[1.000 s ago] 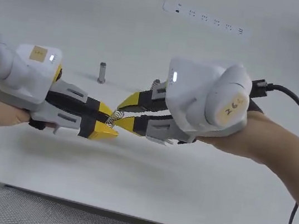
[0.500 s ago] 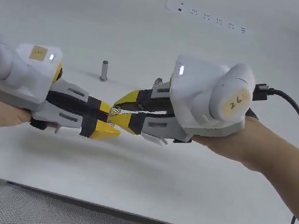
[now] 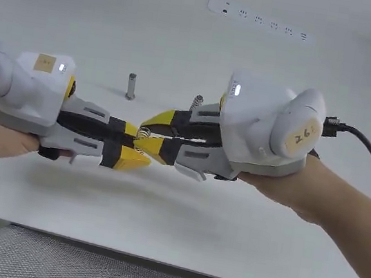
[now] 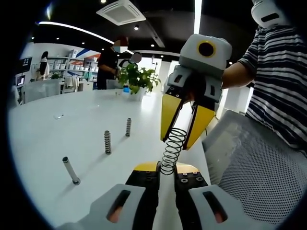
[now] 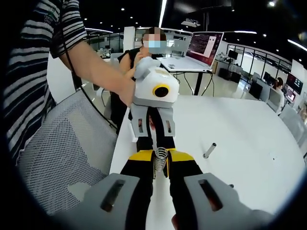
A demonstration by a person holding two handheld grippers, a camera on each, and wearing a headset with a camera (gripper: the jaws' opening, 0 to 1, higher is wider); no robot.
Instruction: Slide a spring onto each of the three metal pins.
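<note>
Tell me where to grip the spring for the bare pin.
Pinch the spring across its coils from the side, near one end, as the right gripper seems to. Its hollow axis then stays clear, so the other end can drop over the upright bare pin.

White power strip (image 3: 257, 21) lying flat along the far edge of the worktop (image 3: 180, 222), sockets up. Grey mesh chair (image 3: 82, 267) right up against the near edge. Left gripper view: leafy potted plant (image 4: 136, 79) at the worktop's far end, a person (image 4: 106, 67) standing just beside it. Right gripper view: lit screen (image 5: 206, 45) on another desk beyond.
</note>
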